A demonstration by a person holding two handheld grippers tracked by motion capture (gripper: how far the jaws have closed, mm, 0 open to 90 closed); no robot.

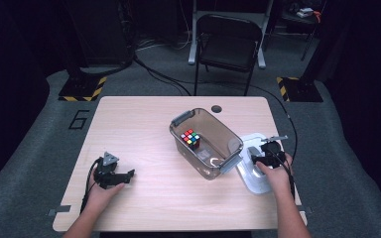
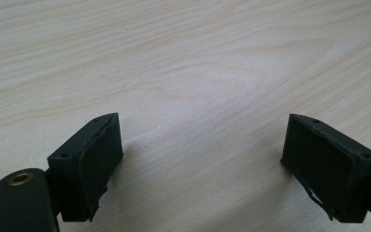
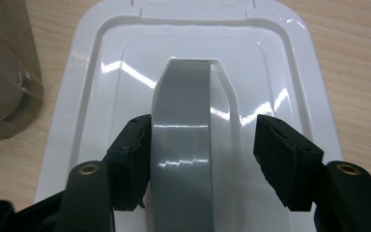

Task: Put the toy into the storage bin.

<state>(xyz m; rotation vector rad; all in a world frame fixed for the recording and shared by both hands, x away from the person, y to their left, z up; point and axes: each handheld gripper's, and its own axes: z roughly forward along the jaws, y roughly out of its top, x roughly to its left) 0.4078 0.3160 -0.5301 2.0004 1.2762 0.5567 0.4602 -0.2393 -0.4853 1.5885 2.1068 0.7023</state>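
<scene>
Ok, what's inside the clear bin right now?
A colour cube sits on the floor of the bin, toward its far end. Something pale and flat lies nearer the front; I can't tell what. The white lid is off, beside it.

A: Non-task stuff? Clear bin (image 1: pixel 228 140) mid-table, grey latches, Rubik's cube (image 1: pixel 190 138) inside.

B: Background?

A: Black folding chair (image 1: pixel 228 43) behind the wooden table (image 1: pixel 144 124), cables on the grey floor, hazard-striped bases (image 1: pixel 83 89) at both sides, "6" (image 1: pixel 79 119) marked left of the table.
</scene>
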